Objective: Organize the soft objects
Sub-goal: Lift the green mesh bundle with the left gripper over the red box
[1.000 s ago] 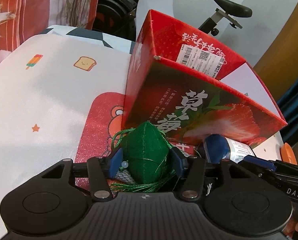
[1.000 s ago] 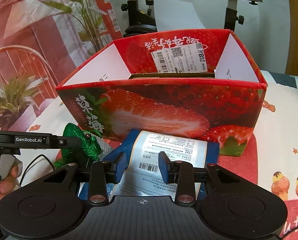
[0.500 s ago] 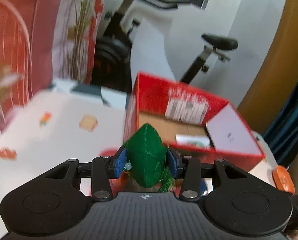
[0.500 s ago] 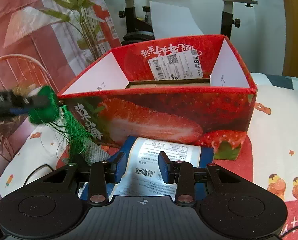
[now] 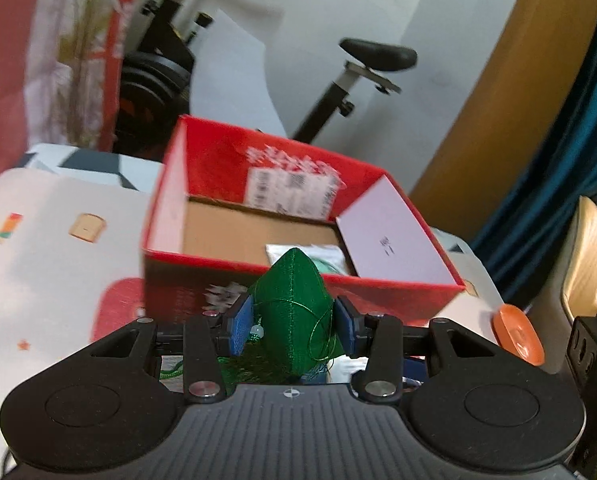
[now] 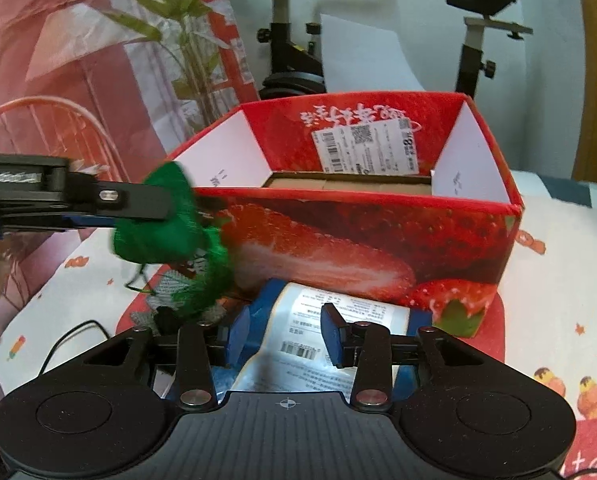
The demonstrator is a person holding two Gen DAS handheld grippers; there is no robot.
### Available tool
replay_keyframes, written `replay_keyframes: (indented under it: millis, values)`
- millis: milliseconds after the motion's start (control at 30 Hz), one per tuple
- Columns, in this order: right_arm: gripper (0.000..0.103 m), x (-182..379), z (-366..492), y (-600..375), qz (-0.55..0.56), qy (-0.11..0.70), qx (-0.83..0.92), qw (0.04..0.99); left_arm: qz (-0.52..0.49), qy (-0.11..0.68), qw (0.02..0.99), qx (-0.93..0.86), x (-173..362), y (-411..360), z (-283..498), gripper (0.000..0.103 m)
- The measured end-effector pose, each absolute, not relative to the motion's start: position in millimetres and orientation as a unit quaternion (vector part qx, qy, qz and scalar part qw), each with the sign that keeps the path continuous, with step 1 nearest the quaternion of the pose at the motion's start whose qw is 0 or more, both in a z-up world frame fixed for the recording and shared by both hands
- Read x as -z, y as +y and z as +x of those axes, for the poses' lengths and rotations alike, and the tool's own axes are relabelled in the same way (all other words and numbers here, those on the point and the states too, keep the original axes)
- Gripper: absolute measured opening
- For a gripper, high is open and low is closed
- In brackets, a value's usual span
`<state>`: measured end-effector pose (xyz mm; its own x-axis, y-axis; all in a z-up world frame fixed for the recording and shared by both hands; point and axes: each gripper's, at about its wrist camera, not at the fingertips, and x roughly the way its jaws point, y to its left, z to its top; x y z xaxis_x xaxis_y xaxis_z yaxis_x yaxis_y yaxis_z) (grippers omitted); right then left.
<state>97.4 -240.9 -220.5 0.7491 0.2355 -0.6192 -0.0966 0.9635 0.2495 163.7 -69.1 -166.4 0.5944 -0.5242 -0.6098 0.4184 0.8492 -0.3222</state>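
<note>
My left gripper [image 5: 293,326] is shut on a green knitted pouch with tassels [image 5: 294,312] and holds it in the air in front of the red strawberry box [image 5: 298,284], near its rim. In the right wrist view the pouch [image 6: 158,220] hangs at the box's [image 6: 358,240] left front corner. A white packet [image 5: 310,254] lies inside the box. My right gripper [image 6: 284,338] has its jaws either side of a blue and white soft pack [image 6: 318,344] lying on the table before the box; whether the pads touch it is unclear.
A grey knitted item [image 6: 170,292] lies left of the blue pack. An orange disc [image 5: 518,334] sits on the table at the right. An exercise bike [image 6: 482,32] stands behind the table. A black cable [image 6: 70,340] runs at the left.
My left gripper has lifted the green pouch from the table up to the height of the box's rim. My right gripper has risen slightly but stays over the blue pack.
</note>
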Motion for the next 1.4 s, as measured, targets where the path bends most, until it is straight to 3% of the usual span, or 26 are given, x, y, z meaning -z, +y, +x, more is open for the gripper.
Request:
replay_keyframes:
  millis: [333,633,1200,1400]
  values:
    - [0.042,197.4,90.7,-215.3,0.011,0.284,-0.126,0.95,-0.072,0.381,0.875,0.29,174.2,-82.6,166.6,0.046]
    - [0.036,174.0,99.4,-202.7,-0.05,0.25,-0.176,0.951,-0.07,0.364,0.881,0.294,159.3,-82.2,170.1,0.046]
    - [0.034,67.7,166.3,-214.1,-0.104,0.119,-0.199,0.967,-0.081,0.21,0.927,0.299,60.3,-79.5,210.6,0.043]
    - [0.034,69.5,197.2,-222.1,-0.093,0.13,-0.209,0.965,-0.087,0.22,0.924,0.3,59.8,-81.9,235.6,0.043]
